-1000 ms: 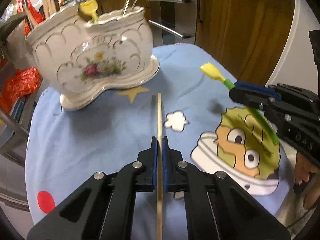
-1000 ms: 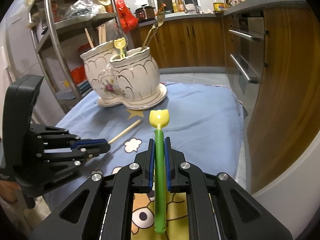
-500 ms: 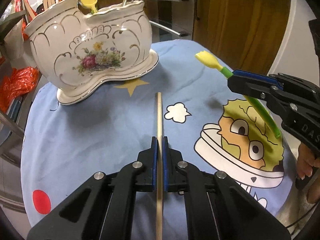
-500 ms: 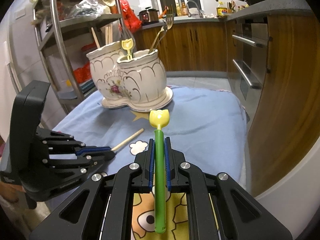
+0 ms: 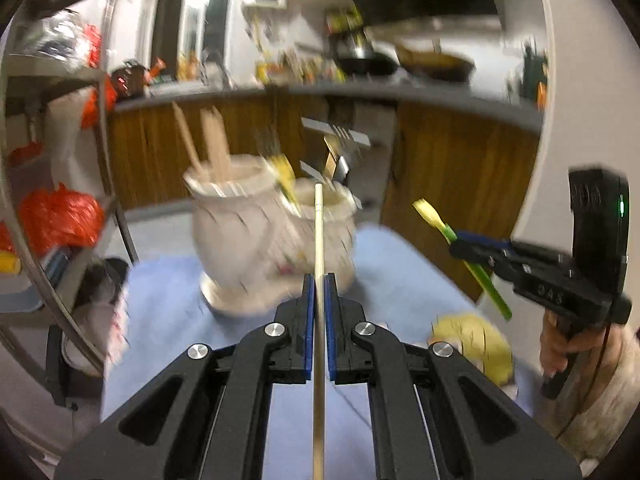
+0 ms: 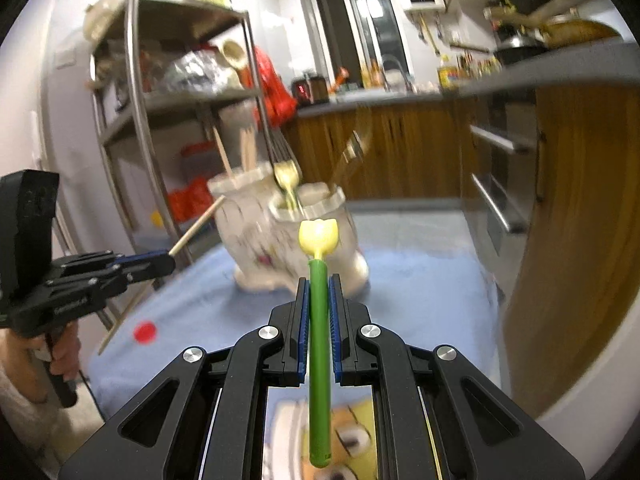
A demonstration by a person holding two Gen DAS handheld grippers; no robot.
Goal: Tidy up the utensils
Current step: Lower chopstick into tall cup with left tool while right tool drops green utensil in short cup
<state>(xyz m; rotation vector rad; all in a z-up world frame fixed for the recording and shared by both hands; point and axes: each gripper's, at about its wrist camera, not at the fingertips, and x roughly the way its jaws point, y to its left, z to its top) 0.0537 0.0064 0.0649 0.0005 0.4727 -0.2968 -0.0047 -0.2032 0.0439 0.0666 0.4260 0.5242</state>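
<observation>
My left gripper is shut on a wooden chopstick and holds it up in the air, pointing at the holder. It also shows in the right wrist view. My right gripper is shut on a green-handled utensil with a yellow tulip-shaped head, also lifted; it also shows in the left wrist view. A white ceramic two-pot utensil holder stands on the blue cloth ahead, with chopsticks, a yellow utensil and forks inside.
The blue cartoon-print cloth covers the table. A metal shelf rack with red bags stands to the left. Wooden kitchen cabinets and an oven stand behind and to the right.
Both grippers have lifted their utensils off the cloth and tilted up, so the views now look level at the holder. The frames are motion-blurred.
</observation>
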